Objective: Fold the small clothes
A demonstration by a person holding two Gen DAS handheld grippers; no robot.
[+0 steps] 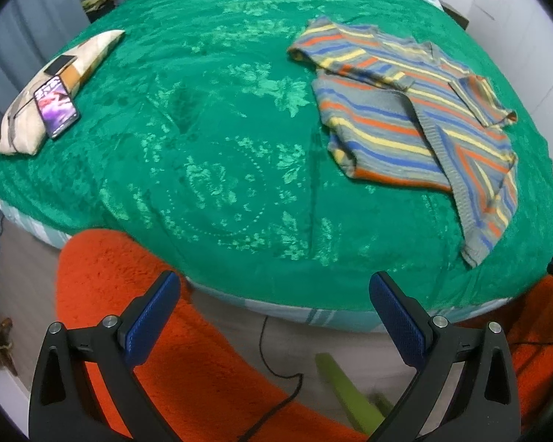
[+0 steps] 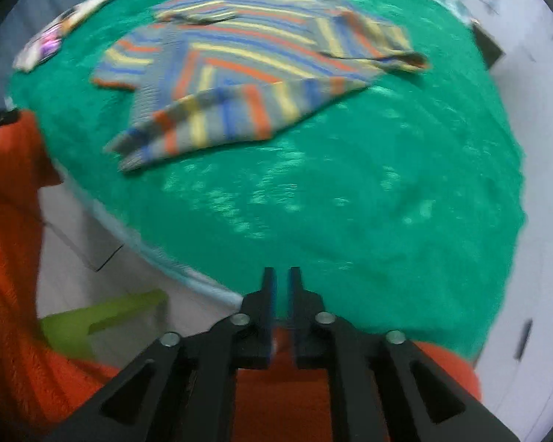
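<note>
A small striped sweater [image 1: 416,118], grey with orange, blue and yellow bands, lies partly folded on the green blanket [image 1: 221,140], at the right in the left wrist view. One sleeve hangs toward the bed's front edge. It also shows in the right wrist view [image 2: 247,70], blurred, at the upper left. My left gripper [image 1: 274,294] is open and empty, held off the bed's front edge, well away from the sweater. My right gripper [image 2: 283,280] is shut with only a narrow gap and holds nothing, over the blanket's [image 2: 350,202] near edge.
A patterned pillow [image 1: 29,110] with a phone [image 1: 57,107] on it lies at the bed's left. An orange rug [image 1: 147,331], a black cable [image 1: 276,375] and a lime-green object [image 1: 346,394] are on the floor below. White walls stand at the right.
</note>
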